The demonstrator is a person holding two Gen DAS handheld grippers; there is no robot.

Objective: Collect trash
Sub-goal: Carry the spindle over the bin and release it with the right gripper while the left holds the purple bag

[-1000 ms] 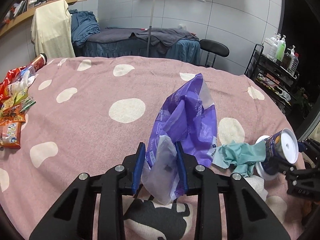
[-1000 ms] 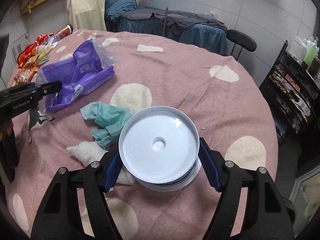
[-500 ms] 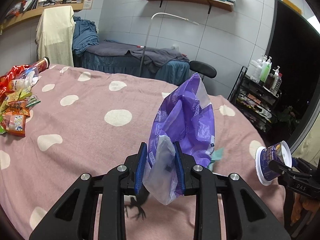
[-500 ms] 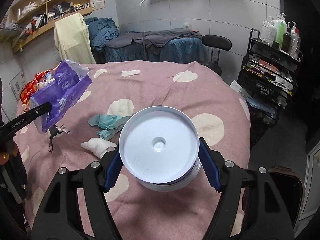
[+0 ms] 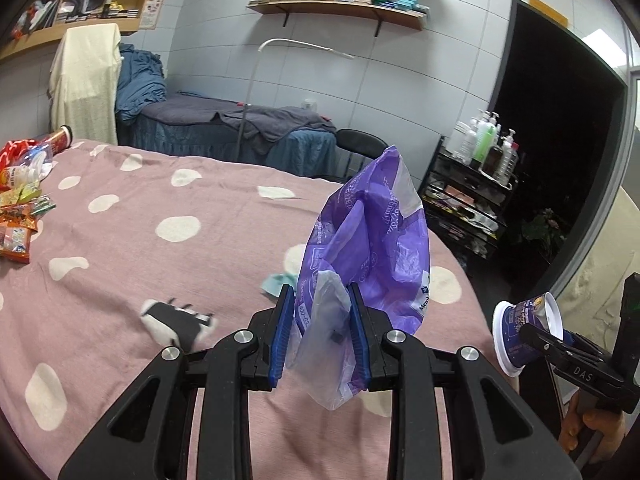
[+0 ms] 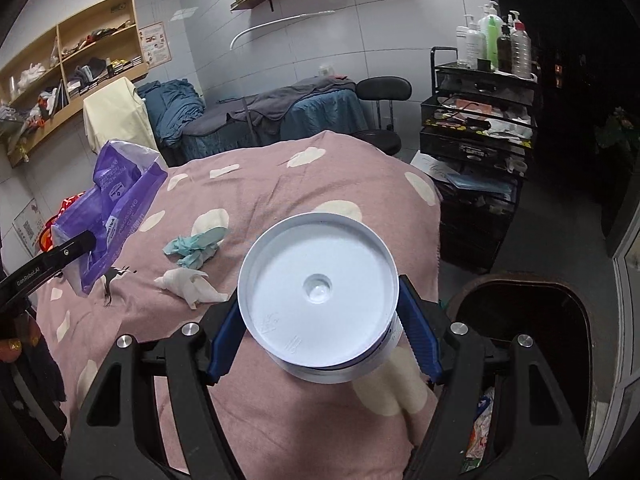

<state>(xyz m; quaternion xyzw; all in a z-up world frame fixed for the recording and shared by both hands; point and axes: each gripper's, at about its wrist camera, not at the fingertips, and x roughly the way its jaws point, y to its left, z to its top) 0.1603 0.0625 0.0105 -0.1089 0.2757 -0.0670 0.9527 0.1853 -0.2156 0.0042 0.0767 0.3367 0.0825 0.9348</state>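
Observation:
My left gripper (image 5: 320, 332) is shut on a crumpled purple plastic bag (image 5: 368, 240), which stands up from the jaws above the pink spotted table (image 5: 140, 264). In the right wrist view the same bag (image 6: 116, 208) hangs at the left, above the table. My right gripper (image 6: 320, 328) is shut on a purple cup with a white base (image 6: 318, 292), the base turned to the camera; it shows small at the right of the left wrist view as the cup (image 5: 524, 332). A teal crumpled tissue (image 6: 196, 246) and a white tissue (image 6: 188, 282) lie on the table.
A dark open bin (image 6: 528, 340) stands on the floor at the right, below the table's edge. Snack packets (image 5: 18, 216) lie at the table's far left. A black trolley with bottles (image 6: 480, 120), a stool (image 6: 380, 116) and a bed (image 5: 224, 128) stand behind.
Both grippers have risen and drawn back from the table with their loads. The bag has lifted off the cloth. The right gripper has swung right, bringing the bin into view.

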